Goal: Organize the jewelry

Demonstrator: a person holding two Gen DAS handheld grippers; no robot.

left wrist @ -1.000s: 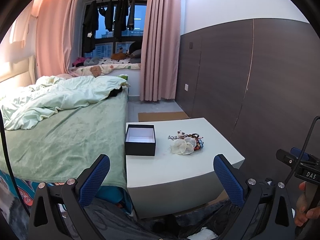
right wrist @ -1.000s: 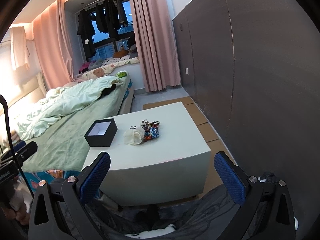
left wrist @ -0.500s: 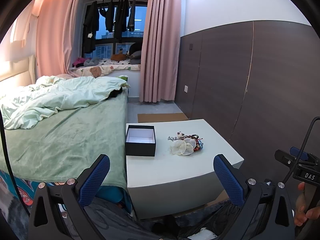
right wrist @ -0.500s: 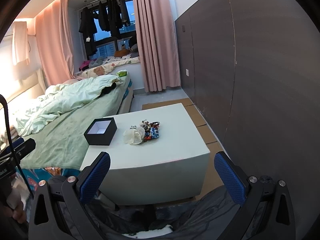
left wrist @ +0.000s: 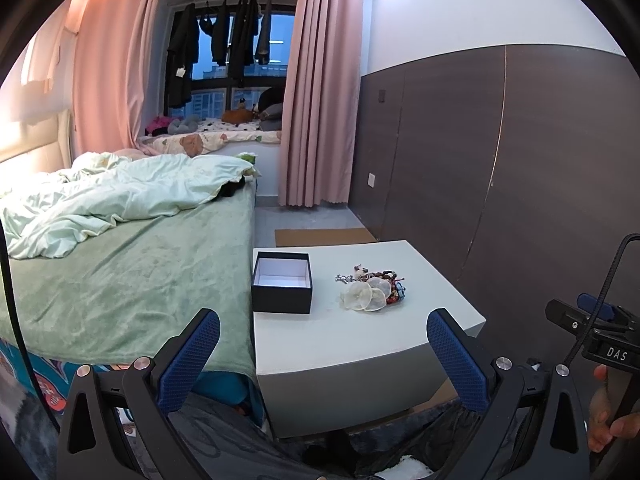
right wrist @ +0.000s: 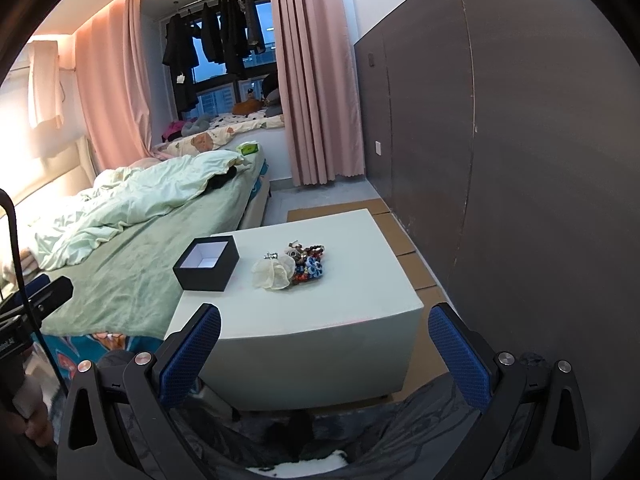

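Both claws are spread wide with nothing between their blue pads, and I have them held back from the white block-shaped table (left wrist: 360, 344), below its front edge. In the left wrist view the left gripper (left wrist: 323, 354) frames the table's near corner; in the right wrist view the right gripper (right wrist: 324, 350) frames its front face.

What I am after is the small heap of jewelry, pale shell-like petals on top of red, brown and blue bead strings (left wrist: 370, 289). It sits on the tabletop, above centre in both frames. From the left claw it lies ahead and a little right of the midline. From the right claw (right wrist: 289, 266) it lies ahead and a little left. So it sits roughly between my two claws, and I judge neither plainly nearer.

Just left of the heap, near but not touching, stands the open black square box with a white lining (left wrist: 282, 282), empty as far as I can see. Box and heap run left to right across the frame, so I expect a short leftward carry once I grab a piece. The right claw looks better placed to pick.
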